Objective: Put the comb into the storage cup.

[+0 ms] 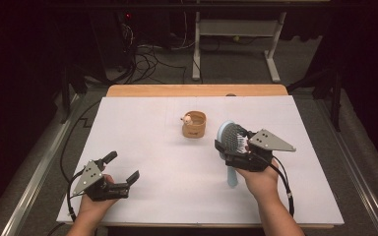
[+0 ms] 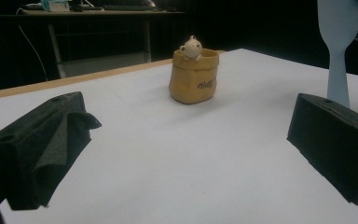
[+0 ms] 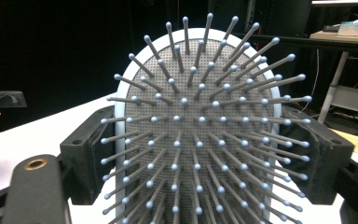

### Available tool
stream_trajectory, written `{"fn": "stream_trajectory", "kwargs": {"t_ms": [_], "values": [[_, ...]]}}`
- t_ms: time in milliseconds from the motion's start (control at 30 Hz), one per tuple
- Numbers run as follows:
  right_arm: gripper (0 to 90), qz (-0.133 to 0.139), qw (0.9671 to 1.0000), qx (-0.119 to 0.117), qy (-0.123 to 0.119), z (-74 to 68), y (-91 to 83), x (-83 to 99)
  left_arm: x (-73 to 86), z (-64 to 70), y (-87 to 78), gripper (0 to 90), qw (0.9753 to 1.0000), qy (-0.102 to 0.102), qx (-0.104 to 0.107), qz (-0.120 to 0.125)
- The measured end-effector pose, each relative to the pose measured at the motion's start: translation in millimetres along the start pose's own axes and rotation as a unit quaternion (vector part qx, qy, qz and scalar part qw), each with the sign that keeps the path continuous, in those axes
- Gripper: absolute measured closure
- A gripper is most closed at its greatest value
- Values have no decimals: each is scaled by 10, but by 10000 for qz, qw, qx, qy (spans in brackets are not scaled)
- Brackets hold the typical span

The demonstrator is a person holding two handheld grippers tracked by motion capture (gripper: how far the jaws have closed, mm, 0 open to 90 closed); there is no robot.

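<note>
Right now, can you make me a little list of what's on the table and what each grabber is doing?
table: white top with a wooden far edge
hairbrush: light blue hairbrush, bristles facing the right gripper's camera
right gripper: right gripper shut on the brush head, one jaw on each side
left gripper: left gripper open, holding nothing, near the front left of the table
pot: small tan bag-shaped pot with a little animal figure on its rim, standing apart from both grippers
</note>
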State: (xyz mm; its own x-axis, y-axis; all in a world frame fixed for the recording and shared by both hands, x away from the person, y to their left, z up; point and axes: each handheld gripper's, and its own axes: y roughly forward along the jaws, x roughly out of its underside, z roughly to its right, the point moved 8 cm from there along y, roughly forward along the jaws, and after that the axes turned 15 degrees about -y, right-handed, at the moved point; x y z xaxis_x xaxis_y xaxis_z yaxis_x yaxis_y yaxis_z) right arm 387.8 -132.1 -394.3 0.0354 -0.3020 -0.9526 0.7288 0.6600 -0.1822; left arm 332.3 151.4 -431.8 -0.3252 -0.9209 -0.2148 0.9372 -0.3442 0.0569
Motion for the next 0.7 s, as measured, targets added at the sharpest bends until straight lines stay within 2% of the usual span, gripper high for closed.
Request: {"fn": "stream_trajectory", "kwargs": {"t_ms": [100,133,400,700], "values": [[207,-12,10000,-5,27,3,10,-4,-7,-11,2,2,10000,76,12,-14],[207,-17,10000,-7,-2,4,23,-16,-10,-8,2,2,10000,3,5,-9],[207,-97,9999,-4,-80,12,66,-84,-22,-18,-1,2,10000,16,3,-16],[207,-157,9999,63,-22,72,101,-95,-20,-19,2,2,10000,-21,-5,-10]]}}
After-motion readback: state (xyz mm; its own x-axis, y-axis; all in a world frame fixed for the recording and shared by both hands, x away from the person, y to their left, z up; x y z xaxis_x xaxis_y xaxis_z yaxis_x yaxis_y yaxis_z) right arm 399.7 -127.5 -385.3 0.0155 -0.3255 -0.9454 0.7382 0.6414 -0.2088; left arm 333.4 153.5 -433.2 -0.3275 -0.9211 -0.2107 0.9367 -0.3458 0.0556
